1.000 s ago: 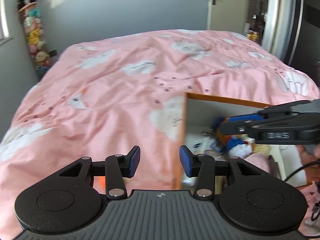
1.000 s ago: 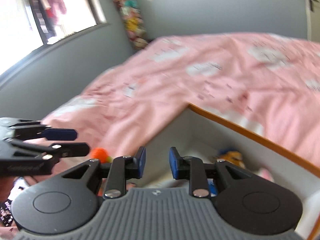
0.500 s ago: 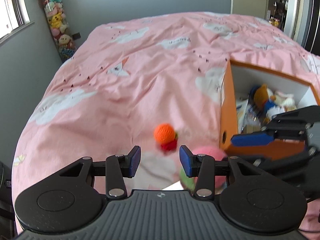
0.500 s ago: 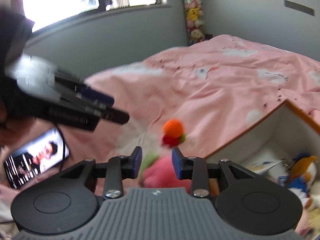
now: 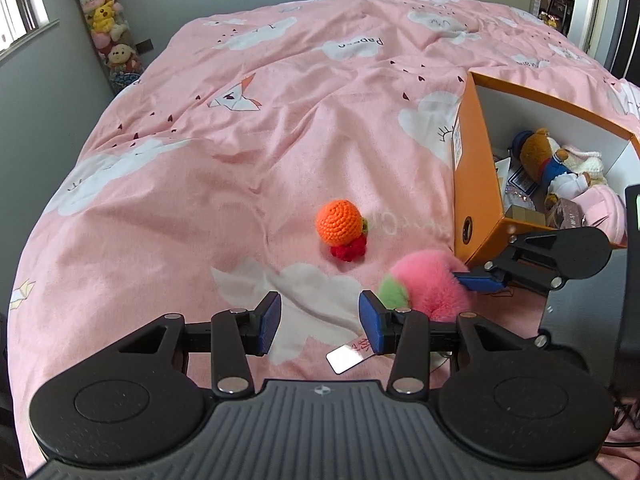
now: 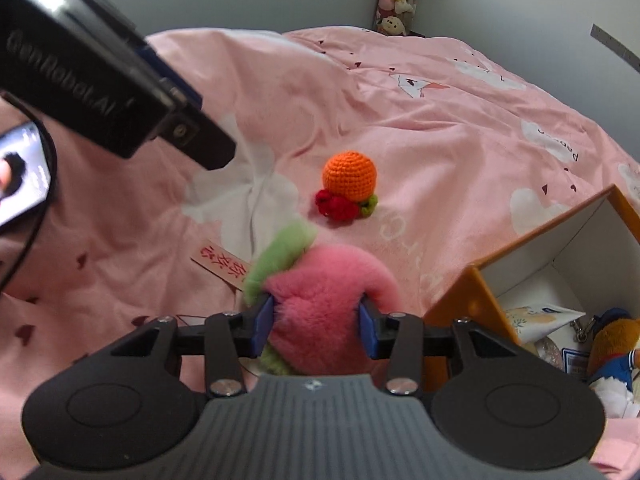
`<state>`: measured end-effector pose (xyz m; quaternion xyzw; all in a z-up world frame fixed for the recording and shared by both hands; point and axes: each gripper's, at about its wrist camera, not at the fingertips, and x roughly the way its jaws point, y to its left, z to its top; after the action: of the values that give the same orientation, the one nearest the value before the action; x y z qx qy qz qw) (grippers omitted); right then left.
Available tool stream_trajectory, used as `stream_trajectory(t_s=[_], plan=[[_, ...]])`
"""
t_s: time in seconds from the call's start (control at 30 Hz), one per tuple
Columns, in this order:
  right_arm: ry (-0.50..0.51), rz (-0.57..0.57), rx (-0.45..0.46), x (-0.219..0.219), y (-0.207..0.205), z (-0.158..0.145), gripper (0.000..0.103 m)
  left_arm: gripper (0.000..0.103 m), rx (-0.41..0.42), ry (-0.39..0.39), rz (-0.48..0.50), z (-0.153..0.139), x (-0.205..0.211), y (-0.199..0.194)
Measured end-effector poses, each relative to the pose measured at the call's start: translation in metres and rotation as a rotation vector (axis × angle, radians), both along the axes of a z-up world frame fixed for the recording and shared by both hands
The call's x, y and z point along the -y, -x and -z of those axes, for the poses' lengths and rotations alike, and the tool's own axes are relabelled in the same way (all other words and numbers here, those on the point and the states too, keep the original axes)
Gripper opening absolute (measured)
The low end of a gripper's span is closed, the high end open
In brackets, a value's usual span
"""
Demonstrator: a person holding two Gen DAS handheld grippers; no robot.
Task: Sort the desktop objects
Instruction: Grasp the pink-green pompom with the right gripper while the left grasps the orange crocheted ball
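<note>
A pink plush peach [image 6: 320,292] with a green leaf lies on the pink bedspread [image 5: 240,140] beside an orange box [image 5: 472,168]. My right gripper [image 6: 316,322] straddles the peach. Its jaws are opening and the blue pads only brush the fur on either side. In the left wrist view one of its fingers [image 5: 478,281] shows against the peach [image 5: 424,284]. An orange crocheted ball [image 5: 340,222] with red and green trim sits just beyond. My left gripper [image 5: 320,322] hovers open over the bedspread left of the peach, with nothing between its pads.
The orange box [image 6: 452,304] has a white inside and holds a bear plush [image 5: 540,152] and several small items. A tag [image 6: 222,266] with red characters lies by the peach. A lit phone [image 6: 20,172] lies at the left. A column of plush toys [image 5: 108,28] stands by the wall.
Both views swung down from the box towards the toys. The right gripper's jaws widened and dropped around the pink peach. The left gripper sank closer to the bedspread with its gap unchanged.
</note>
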<state>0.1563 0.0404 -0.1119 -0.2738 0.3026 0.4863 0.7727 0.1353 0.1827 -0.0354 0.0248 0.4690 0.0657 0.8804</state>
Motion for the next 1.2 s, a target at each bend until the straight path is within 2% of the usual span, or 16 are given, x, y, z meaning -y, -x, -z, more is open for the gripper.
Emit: stream_trajectory(t_s=[0.5, 0.73, 0.97, 1.1, 1.2], plan=[[0.105, -0.043, 0.169, -0.040, 0.003, 0.028, 0.051, 0.050, -0.075, -0.057, 0.071, 0.021, -0.009, -0.029], [0.097, -0.056, 0.155, -0.038, 0.000, 0.021, 0.046, 0.050, -0.106, -0.081, 0.123, 0.029, -0.010, -0.045], [0.129, -0.083, 0.055, -0.003, 0.007, 0.005, 0.044, 0.050, -0.175, -0.114, 0.221, 0.042, -0.001, -0.062], [0.136, -0.028, -0.048, 0.017, 0.002, -0.002, 0.044, 0.051, -0.176, -0.144, 0.285, 0.046, 0.007, -0.072], [0.144, 0.033, -0.164, 0.026, -0.007, 0.003, 0.044, 0.051, -0.181, -0.161, 0.313, 0.049, 0.010, -0.083]])
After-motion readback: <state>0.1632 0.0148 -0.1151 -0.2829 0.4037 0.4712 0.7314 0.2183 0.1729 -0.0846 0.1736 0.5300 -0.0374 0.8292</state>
